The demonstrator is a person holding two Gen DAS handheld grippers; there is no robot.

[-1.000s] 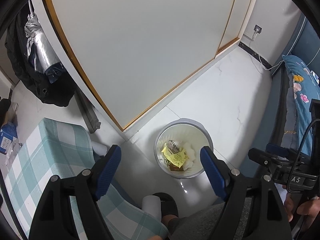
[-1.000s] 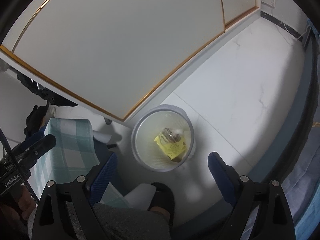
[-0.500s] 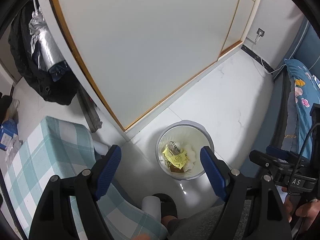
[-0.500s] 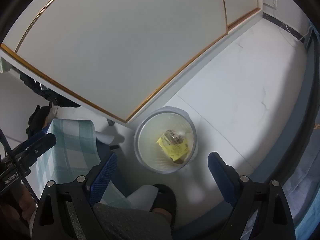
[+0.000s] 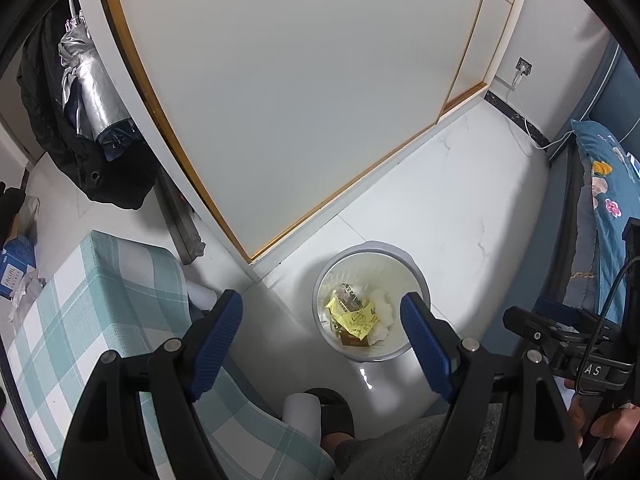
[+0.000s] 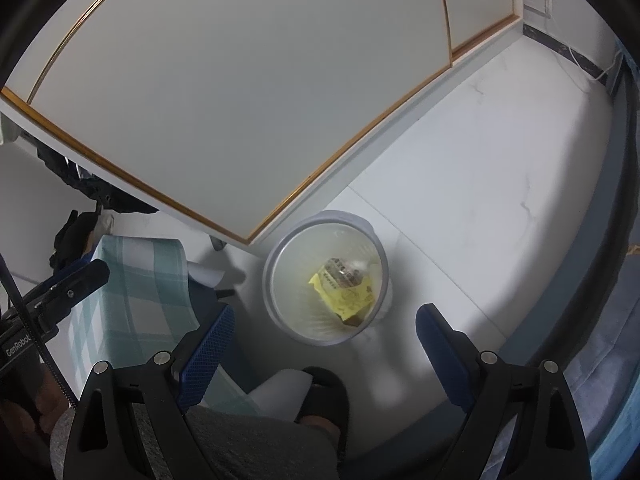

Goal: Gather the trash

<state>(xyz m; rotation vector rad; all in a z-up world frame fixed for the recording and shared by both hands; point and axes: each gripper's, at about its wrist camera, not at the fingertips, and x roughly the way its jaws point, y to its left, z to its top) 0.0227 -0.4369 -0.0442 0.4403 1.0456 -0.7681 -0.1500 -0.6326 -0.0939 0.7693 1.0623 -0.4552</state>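
White floor (image 5: 460,200), checked seat (image 5: 100,300) on the left. Trash bin (image 5: 326,280) stands on the floor below both grippers, yellow wrapper (image 5: 354,318) inside. Left gripper (image 5: 322,322) and right gripper (image 6: 326,330): jaws wide apart, empty, touching nothing.

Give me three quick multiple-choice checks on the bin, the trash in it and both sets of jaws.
1. Where does the trash bin stand?
A. on the checked cushion
B. on the white floor by the cabinet corner
C. on the bed

2. What colour is the biggest wrapper inside?
A. yellow
B. red
C. green

3. How do the left gripper and right gripper stand?
A. both shut
B. one holds a wrapper
C. both open, empty

Answers: B, floor tile surrounds it; A, yellow shows in both views; C, jaws apart, nothing between.
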